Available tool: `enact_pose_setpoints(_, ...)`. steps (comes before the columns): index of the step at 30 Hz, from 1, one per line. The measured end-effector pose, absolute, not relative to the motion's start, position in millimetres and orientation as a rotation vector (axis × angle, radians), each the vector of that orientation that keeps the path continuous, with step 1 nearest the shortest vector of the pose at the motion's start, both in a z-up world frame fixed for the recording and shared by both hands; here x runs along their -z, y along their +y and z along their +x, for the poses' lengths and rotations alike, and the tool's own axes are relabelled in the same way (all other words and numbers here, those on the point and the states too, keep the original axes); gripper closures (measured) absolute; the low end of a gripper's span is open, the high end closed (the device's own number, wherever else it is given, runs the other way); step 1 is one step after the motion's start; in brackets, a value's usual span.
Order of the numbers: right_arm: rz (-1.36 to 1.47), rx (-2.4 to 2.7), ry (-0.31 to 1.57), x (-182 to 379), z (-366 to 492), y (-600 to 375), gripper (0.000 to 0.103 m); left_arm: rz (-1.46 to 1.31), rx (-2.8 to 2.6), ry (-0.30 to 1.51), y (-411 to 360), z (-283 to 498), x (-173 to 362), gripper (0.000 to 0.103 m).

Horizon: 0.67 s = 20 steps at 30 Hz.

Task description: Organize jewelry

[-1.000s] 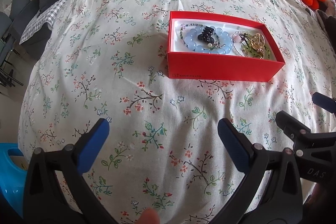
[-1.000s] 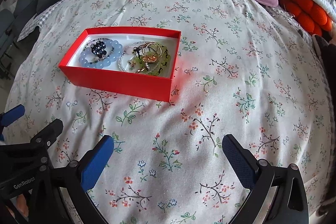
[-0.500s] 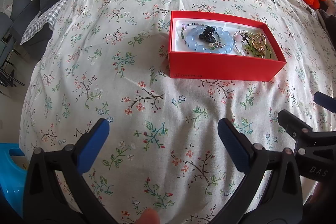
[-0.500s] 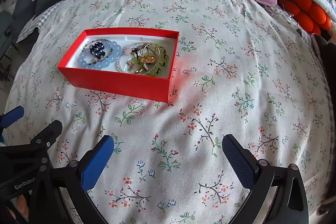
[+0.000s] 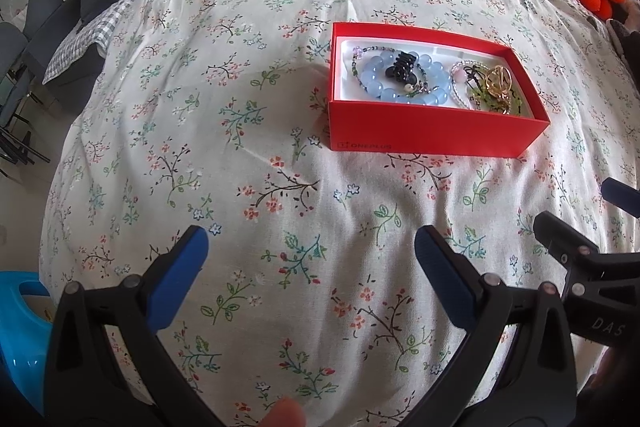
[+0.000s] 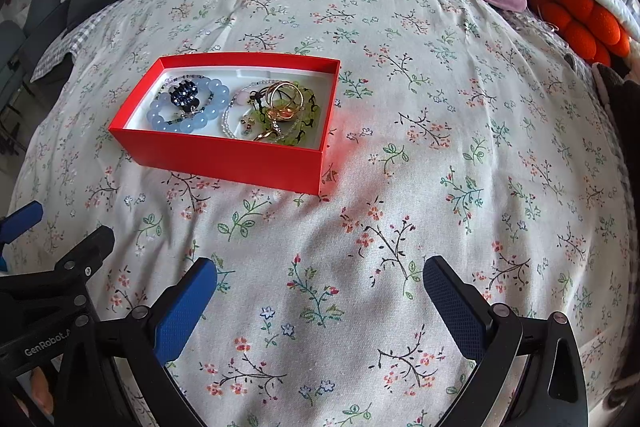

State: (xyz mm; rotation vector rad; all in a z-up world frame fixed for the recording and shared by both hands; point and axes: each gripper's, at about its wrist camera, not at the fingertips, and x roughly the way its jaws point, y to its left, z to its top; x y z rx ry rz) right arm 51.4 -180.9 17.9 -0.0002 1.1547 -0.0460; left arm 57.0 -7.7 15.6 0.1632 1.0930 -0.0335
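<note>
- Red box (image 5: 432, 131) sits on bed (image 5: 240, 107), ahead of both my hand-held grippers.
- Left hand-held gripper (image 5: 312, 247), right hand-held gripper (image 6: 320, 279): spread wide, holding nothing.
- Blue bead bracelet (image 6: 188, 107), gold rings (image 6: 284, 101) already boxed; nothing loose visible, task looks nearly done.

The shallow red cardboard box (image 5: 432, 131) reads "ONEPLUS" on its near wall. The black plastic left gripper (image 6: 24, 247) body reads "GenRobot"; the black right gripper (image 5: 616, 223) shows "DAS", possibly cut off.
</note>
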Motion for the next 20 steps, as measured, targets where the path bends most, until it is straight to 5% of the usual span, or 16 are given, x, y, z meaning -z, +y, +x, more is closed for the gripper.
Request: enact_pose_setpoints(20,0.006,0.044,1.154,-16.5,51.3,-180.7,0.0,0.13,0.055,1.118,-5.5,58.2,-9.8,0.0)
